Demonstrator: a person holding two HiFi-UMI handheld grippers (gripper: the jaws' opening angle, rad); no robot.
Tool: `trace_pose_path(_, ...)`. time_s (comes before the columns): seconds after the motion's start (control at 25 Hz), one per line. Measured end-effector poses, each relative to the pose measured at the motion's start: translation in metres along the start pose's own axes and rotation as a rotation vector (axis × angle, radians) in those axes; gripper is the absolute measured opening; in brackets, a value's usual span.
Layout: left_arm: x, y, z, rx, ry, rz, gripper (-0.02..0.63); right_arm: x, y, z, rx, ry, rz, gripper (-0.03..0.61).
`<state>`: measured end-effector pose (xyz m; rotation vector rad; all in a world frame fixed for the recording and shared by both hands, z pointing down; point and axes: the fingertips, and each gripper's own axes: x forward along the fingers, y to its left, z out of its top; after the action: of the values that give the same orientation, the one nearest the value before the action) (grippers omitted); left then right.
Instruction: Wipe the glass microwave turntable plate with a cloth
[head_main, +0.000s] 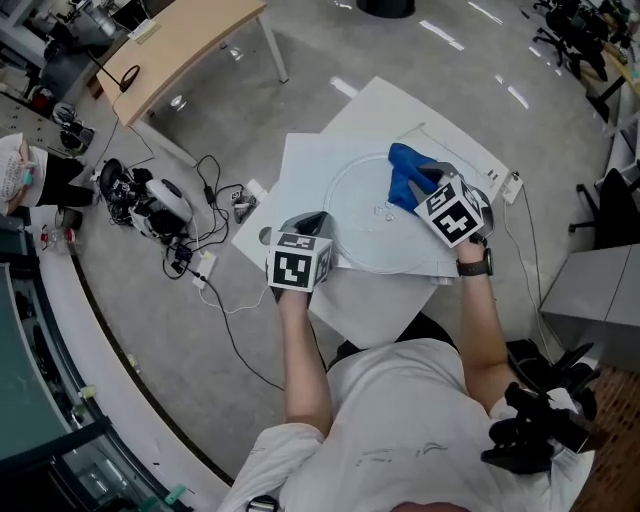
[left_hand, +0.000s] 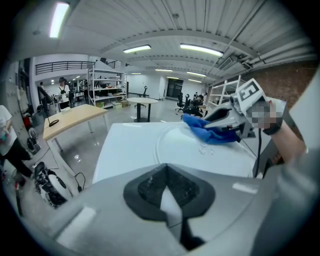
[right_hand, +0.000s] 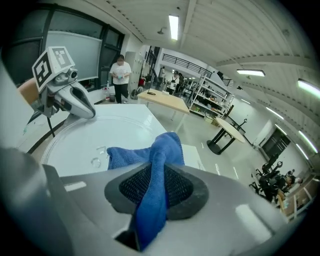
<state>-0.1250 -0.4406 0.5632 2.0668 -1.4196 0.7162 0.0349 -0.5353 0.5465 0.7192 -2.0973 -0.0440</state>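
Note:
The round glass turntable plate (head_main: 360, 215) lies flat on a white table (head_main: 310, 160). My left gripper (head_main: 312, 228) sits at the plate's near-left rim, and in the left gripper view (left_hand: 169, 192) a pale sliver of the rim shows between its shut jaws. My right gripper (head_main: 428, 182) is shut on a blue cloth (head_main: 405, 172), which bunches up between its pads (right_hand: 131, 187) and rests on the plate's far-right part (right_hand: 100, 132). A few water drops (right_hand: 97, 157) lie on the glass beside the cloth. From the right gripper view, the left gripper (right_hand: 82, 107) shows across the plate.
Cables and devices (head_main: 160, 205) are strewn on the floor left of the table. A wooden desk (head_main: 190, 40) stands at the back left, a grey cabinet (head_main: 590, 290) at the right. A cable and plug (head_main: 513, 187) lie by the table's right edge. A person (right_hand: 120, 75) stands far off.

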Motion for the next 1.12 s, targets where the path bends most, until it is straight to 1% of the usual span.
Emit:
trace_pose_path(0.12, -0.003, -0.002, 0.000, -0.005, -0.002, -0.006, 0.000, -0.020, 0.006, -0.021, -0.009, 0.045, -0.014, 0.084)
trace_pose_path(0.28, -0.005, -0.010, 0.003, -0.004, 0.003, -0.023, 0.000, -0.046, 0.027, -0.042, -0.019, 0.082, -0.004, 0.078)
trace_pose_path(0.48, -0.007, -0.010, 0.007, 0.004, -0.009, -0.029, 0.000, -0.066, 0.069, -0.046, -0.087, 0.109, 0.038, 0.072)
trace_pose_path(0.64, -0.004, -0.014, 0.006, 0.008, -0.008, -0.028, 0.000, -0.066, 0.106, -0.034, -0.147, 0.090, 0.095, 0.064)
trace_pose_path(0.8, -0.005, -0.014, 0.006, 0.003, -0.015, -0.017, 0.002, -0.050, 0.131, -0.006, -0.208, 0.047, 0.159, 0.063)
trace_pose_path(0.92, -0.005, -0.015, 0.006, -0.006, -0.013, -0.014, 0.000, -0.034, 0.137, 0.016, -0.221, 0.006, 0.193, 0.064)
trace_pose_path(1.12, -0.003, -0.016, 0.006, -0.012, -0.013, 0.006, 0.000, -0.008, 0.123, 0.044, -0.218, -0.043, 0.227, 0.071)
